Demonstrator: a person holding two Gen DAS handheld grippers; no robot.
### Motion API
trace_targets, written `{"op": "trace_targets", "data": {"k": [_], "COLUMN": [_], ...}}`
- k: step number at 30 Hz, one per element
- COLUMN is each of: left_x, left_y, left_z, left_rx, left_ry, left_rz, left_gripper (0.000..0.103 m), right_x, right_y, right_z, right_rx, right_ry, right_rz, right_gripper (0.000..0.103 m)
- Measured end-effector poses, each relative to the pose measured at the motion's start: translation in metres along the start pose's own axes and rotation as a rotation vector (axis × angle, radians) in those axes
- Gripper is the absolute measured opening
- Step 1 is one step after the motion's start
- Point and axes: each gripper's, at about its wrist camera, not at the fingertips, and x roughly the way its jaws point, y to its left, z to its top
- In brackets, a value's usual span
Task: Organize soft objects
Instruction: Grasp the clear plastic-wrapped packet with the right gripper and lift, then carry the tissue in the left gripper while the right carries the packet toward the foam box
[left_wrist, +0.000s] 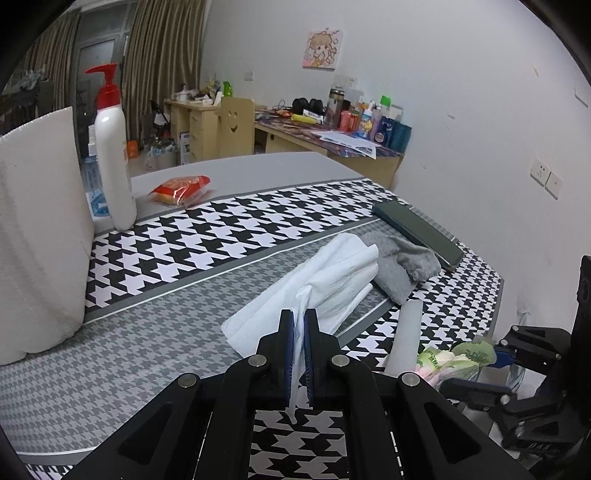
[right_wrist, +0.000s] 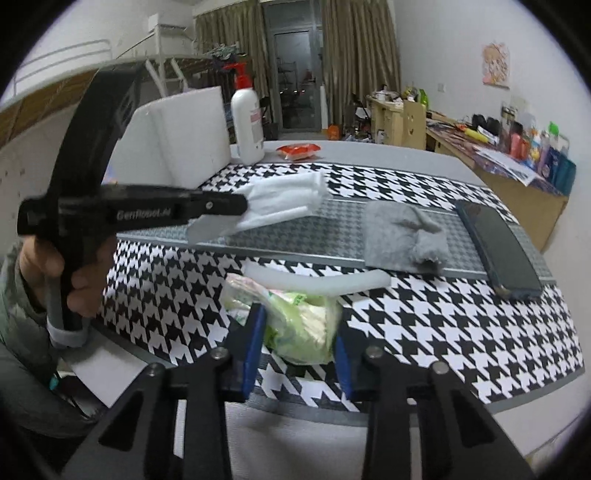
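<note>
My left gripper (left_wrist: 299, 314) is shut on a corner of a folded white cloth (left_wrist: 325, 280), which hangs lifted over the grey-patterned strip of the mat. In the right wrist view, that gripper (right_wrist: 245, 203) is side-on with the white cloth (right_wrist: 284, 199) trailing from its tip. A grey fluffy cloth (left_wrist: 402, 262) (right_wrist: 402, 236) lies flat beside it. My right gripper (right_wrist: 299, 325) is around a green and white soft pack in plastic (right_wrist: 295, 332) (left_wrist: 458, 356) near the table's front edge. Both blue pads touch the pack's sides.
A dark phone (right_wrist: 498, 251) lies right of the grey cloth. A white tube (right_wrist: 314, 282) rests just behind the pack. A white foam block (left_wrist: 37, 236), a pump bottle (left_wrist: 110, 147) and a red snack packet (left_wrist: 181, 188) stand at the far left. A hand (right_wrist: 74, 280) grips the left tool.
</note>
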Motion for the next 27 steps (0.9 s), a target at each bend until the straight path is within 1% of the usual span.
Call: {"op": "trace_targets", "data": {"k": [1, 4, 7, 12, 14, 17, 22, 27], "left_x": [-0.001, -0.007, -0.012, -0.022, -0.025, -0.029, -0.041, -0.050], "left_y": [0.000, -0.001, -0.003, -0.003, -0.004, -0.005, -0.005, -0.005], "left_z": [0.001, 0.003, 0.005, 0.008, 0.008, 0.009, 0.010, 0.010], "left_rx": [-0.001, 0.001, 0.006, -0.002, -0.003, -0.004, 0.000, 0.005], "left_ry": [-0.003, -0.019, -0.031, -0.050, -0.058, -0.067, -0.091, -0.107], "left_rz": [-0.002, -0.002, 0.000, -0.001, -0.001, 0.009, 0.020, 0.037], "left_gripper": [0.006, 0.006, 0.006, 0.006, 0.006, 0.006, 0.006, 0.006], "right_x": [-0.001, -0.006, -0.011, -0.013, -0.016, -0.025, -0.037, -0.036], "right_y": [-0.002, -0.008, -0.012, -0.013, -0.013, -0.013, -0.016, -0.016], "right_z": [0.001, 0.005, 0.009, 0.010, 0.010, 0.013, 0.021, 0.027], "right_rx": [0.014, 0.060, 0.087, 0.106, 0.113, 0.119, 0.143, 0.153], "right_ry": [-0.002, -0.007, -0.022, -0.028, -0.033, -0.063, -0.117, -0.136], "right_rz": [0.009, 0.031, 0.033, 0.046, 0.047, 0.050, 0.026, -0.006], "right_gripper": [0.035, 0.032, 0.027, 0.024, 0.023, 0.023, 0.023, 0.023]}}
